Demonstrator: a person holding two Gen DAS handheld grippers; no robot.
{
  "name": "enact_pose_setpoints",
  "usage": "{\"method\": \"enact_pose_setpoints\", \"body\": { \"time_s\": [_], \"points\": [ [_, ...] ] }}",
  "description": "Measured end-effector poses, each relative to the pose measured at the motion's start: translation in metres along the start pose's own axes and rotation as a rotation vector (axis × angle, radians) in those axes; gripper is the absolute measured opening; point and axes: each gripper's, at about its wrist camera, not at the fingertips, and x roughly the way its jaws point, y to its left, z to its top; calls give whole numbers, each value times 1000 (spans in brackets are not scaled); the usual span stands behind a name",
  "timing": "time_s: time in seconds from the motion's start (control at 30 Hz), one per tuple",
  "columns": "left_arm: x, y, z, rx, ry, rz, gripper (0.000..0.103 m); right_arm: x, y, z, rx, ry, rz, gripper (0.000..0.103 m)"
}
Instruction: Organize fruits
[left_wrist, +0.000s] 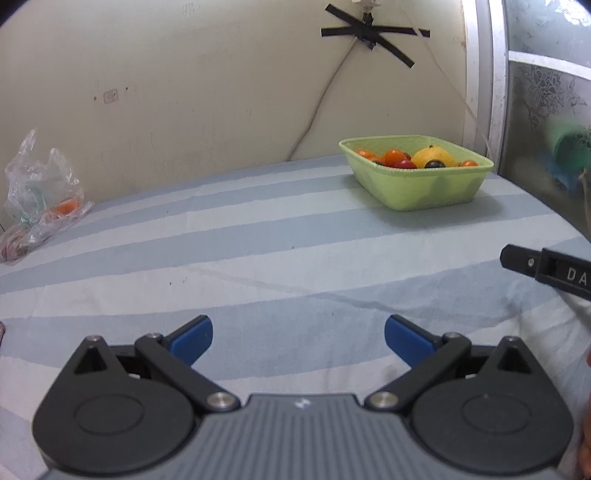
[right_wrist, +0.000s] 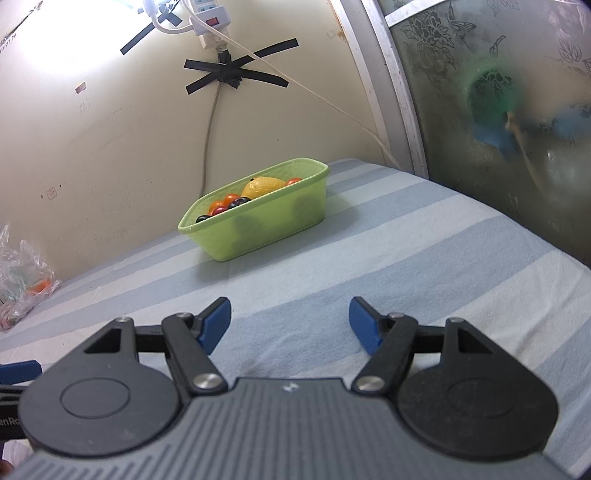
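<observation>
The fruits lay heaped in a pale green basket at the far right of a striped bed, close to the wall — a yellow lemon in the middle, small orange and red tomatoes around it and a dark grape against its near side. At the far left a crumpled clear plastic bag held something orange, too blurred to name.

The left hand-held gripper hung over bare sheet with its blue pads spread apart and nothing between them. The right hand-held gripper was likewise spread and empty, well short of the basket.

The tomatoes and grape would probably be light, smooth and easily split — best pinched gently across the widest part, one at a time. The lemon looked firmer and heavier, with a dimpled skin that should grip well; taking it across its short middle seemed safest. The thin-walled basket would likely flex if squeezed, so its rim was the better hold.
</observation>
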Motion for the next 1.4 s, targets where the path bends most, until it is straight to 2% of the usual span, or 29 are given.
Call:
{"method": "enact_pose_setpoints", "body": {
  "time_s": [0.47,0.67,0.8,1.4],
  "points": [
    [1,-2,-3,2,28,-8,103,-1,0,0,-1,0,-1,73],
    [-4,-3,2,25,31,-4,103,-2,11,2,-53,46,-44,73],
    [-9,-2,4,20,29,-1,103,-18,18,8,-44,49,8,73],
    [-43,23,8,-42,-38,8,103,-74,69,39,-119,-53,125,78]
  ]
}}
